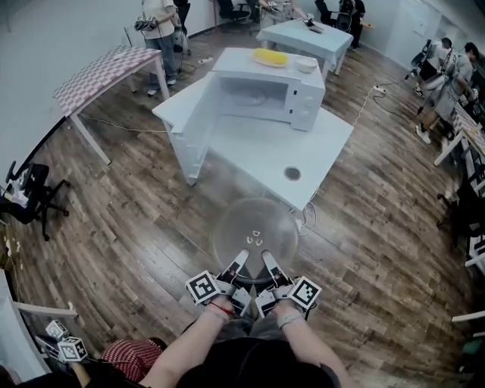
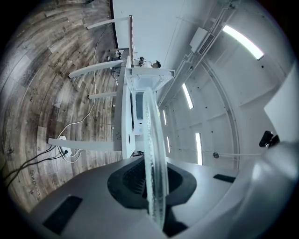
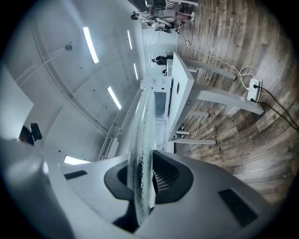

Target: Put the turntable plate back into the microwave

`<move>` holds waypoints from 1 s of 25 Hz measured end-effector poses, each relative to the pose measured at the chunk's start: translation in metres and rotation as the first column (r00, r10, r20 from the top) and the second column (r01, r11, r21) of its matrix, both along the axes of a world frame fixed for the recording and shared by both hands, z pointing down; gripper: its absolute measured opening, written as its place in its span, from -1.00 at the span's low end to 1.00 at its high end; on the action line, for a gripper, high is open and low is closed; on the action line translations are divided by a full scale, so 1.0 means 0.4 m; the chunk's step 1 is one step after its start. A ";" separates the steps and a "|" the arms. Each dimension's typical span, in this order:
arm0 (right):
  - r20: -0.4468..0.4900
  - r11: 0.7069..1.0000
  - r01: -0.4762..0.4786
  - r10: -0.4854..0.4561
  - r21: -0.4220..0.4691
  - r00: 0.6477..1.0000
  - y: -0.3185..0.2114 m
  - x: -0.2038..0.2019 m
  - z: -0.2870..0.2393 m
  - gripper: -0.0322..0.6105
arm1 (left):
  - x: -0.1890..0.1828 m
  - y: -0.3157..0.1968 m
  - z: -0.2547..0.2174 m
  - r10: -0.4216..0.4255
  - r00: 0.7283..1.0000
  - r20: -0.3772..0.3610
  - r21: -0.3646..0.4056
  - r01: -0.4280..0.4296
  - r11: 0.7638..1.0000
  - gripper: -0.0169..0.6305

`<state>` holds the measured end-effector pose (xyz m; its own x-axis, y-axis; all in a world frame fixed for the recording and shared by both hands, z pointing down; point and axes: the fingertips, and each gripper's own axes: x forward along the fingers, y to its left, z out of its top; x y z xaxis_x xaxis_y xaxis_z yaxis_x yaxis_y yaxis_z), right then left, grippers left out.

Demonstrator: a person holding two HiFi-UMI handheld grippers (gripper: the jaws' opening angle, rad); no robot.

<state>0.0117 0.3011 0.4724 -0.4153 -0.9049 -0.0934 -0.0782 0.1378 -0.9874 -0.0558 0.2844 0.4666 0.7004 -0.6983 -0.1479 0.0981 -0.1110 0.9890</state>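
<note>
Carry step: left hand-held gripper [image 1: 241, 260] and right hand-held gripper [image 1: 270, 262] each clamped the glass turntable plate [image 1: 254, 226] by its rim; next, level entry into the open microwave [image 1: 267, 95].

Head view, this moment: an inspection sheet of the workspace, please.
Surface: white table, carries the microwave.
Job's things: microwave, door open; glass plate held level over the floor, short of the table.
Clutter: yellow item and bowl on the microwave; grey disc on the table.
Grippers: left gripper and right gripper both shut on the plate's near rim.
Cables: white cable across the floor; another by the table's near corner.
Surroundings: wood floor, checked table, people, chair.
</note>
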 end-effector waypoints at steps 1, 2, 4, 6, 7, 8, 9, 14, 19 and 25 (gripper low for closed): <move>0.001 1.000 -0.002 0.002 0.000 1.000 -0.011 -0.003 0.001 -0.77 | -0.002 -0.011 0.001 0.002 1.000 0.000 -0.002 -0.002 1.000 -0.85; 0.003 1.000 -0.005 0.005 -0.001 1.000 -0.021 -0.005 0.000 -0.77 | -0.004 -0.022 0.001 0.004 1.000 -0.002 -0.005 -0.004 1.000 -0.85; 0.006 1.000 -0.009 0.009 -0.008 1.000 -0.034 -0.009 -0.002 -0.77 | -0.006 -0.036 0.000 0.008 1.000 -0.007 -0.014 -0.008 1.000 -0.85; 0.000 1.000 -0.012 0.012 -0.011 1.000 -0.045 -0.006 -0.002 -0.77 | -0.005 -0.047 0.002 0.012 1.000 -0.007 -0.020 -0.012 1.000 -0.85; -0.003 1.000 -0.015 0.015 -0.011 1.000 -0.051 -0.004 -0.003 -0.77 | -0.003 -0.053 0.001 0.015 1.000 -0.007 -0.022 -0.015 1.000 -0.85; -0.002 1.000 -0.018 0.018 -0.011 1.000 -0.057 -0.001 -0.005 -0.77 | 0.000 -0.060 -0.001 0.017 1.000 -0.011 -0.023 -0.017 1.000 -0.85; 0.000 1.000 -0.021 0.021 -0.012 1.000 -0.062 0.002 -0.006 -0.77 | 0.005 -0.065 -0.003 0.020 1.000 -0.014 -0.024 -0.020 1.000 -0.85; 0.003 0.999 -0.036 0.036 -0.019 0.999 -0.085 0.026 0.002 -0.77 | 0.028 -0.093 0.004 0.036 0.999 -0.011 -0.029 -0.036 0.999 -0.85; 0.014 1.000 -0.029 0.030 -0.009 0.999 -0.129 0.033 -0.002 -0.77 | 0.034 -0.135 -0.004 0.029 1.000 -0.004 -0.016 -0.029 0.999 -0.85; 0.019 1.000 0.006 -0.005 -0.005 1.000 -0.215 0.021 -0.007 -0.77 | 0.024 -0.214 -0.004 -0.005 1.000 -0.001 -0.015 0.005 1.000 -0.85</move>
<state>0.0203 0.2150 0.4697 -0.4184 -0.9031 -0.0964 -0.0585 0.1327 -0.9894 -0.0462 0.1987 0.4649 0.6966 -0.7040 -0.1384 0.0987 -0.0970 0.9904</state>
